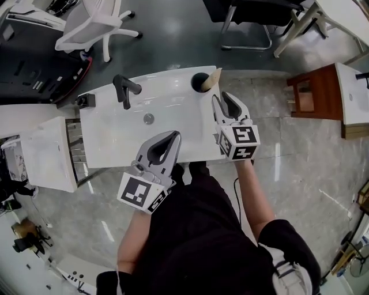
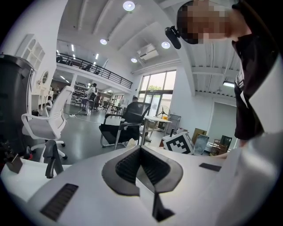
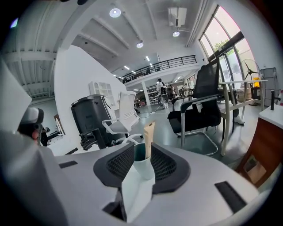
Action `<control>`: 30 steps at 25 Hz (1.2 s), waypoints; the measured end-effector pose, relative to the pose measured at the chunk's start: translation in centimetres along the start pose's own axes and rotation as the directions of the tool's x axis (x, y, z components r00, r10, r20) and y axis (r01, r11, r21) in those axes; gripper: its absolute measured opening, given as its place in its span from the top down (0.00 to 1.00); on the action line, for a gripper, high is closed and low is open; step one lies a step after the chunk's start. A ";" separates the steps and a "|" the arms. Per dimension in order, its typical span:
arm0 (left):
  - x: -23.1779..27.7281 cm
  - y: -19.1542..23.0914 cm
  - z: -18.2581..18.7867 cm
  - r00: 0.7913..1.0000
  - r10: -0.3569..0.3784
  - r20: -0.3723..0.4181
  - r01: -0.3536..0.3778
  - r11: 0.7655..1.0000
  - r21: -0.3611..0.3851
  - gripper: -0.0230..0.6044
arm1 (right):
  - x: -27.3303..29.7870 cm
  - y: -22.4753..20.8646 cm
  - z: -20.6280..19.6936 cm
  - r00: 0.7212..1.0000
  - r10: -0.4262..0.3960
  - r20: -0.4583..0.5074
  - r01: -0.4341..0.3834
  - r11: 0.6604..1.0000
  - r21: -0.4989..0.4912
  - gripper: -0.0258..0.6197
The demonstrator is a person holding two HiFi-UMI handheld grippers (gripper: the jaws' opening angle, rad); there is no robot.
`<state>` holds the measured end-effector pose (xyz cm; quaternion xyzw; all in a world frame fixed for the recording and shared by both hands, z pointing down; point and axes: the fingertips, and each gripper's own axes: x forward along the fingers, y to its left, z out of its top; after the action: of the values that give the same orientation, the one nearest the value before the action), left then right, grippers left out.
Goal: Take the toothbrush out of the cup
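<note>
Bright, even indoor light fills all three views. Round ceiling lamps (image 2: 128,5) glow white, and the tall windows (image 3: 219,42) are blown out. The glossy floor (image 1: 278,158) carries pale streaks of glare, and shadows are soft. Straight lines bow hard toward the edges, and both gripper views darken at the corners. The cup (image 3: 142,164) looks sharp.

No words, brands or numbers can be read anywhere; the only printed signs are black-and-white square markers, on the cube (image 1: 142,193) of the left gripper (image 1: 173,136) by the sink's (image 1: 173,103) near edge and on the cube (image 1: 239,143) of the right gripper (image 1: 221,96) at its right end.
</note>
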<state>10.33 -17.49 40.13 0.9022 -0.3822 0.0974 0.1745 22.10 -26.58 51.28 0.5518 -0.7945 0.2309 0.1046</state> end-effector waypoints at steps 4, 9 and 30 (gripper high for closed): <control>-0.1 0.5 -0.6 0.999 0.025 -0.025 -0.026 1.000 -0.012 0.94 | 1.9 -0.4 -0.3 1.000 0.002 -0.014 -0.002 1.000 0.008 0.72; -0.6 0.8 -0.9 0.998 0.054 -0.035 -0.055 0.998 -0.021 0.94 | 4.3 -1.0 -0.5 1.000 -0.008 -0.029 0.008 1.000 0.003 0.70; -3.3 1.1 -2.7 0.990 0.130 -0.061 -0.134 0.989 -0.061 0.94 | 6.9 -1.9 -0.7 0.998 -0.059 -0.032 0.058 0.998 -0.023 0.88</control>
<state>7.16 -15.02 41.84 0.8656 -0.4390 0.1220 0.2077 21.30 -32.53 55.23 0.5699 -0.7787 0.2279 0.1301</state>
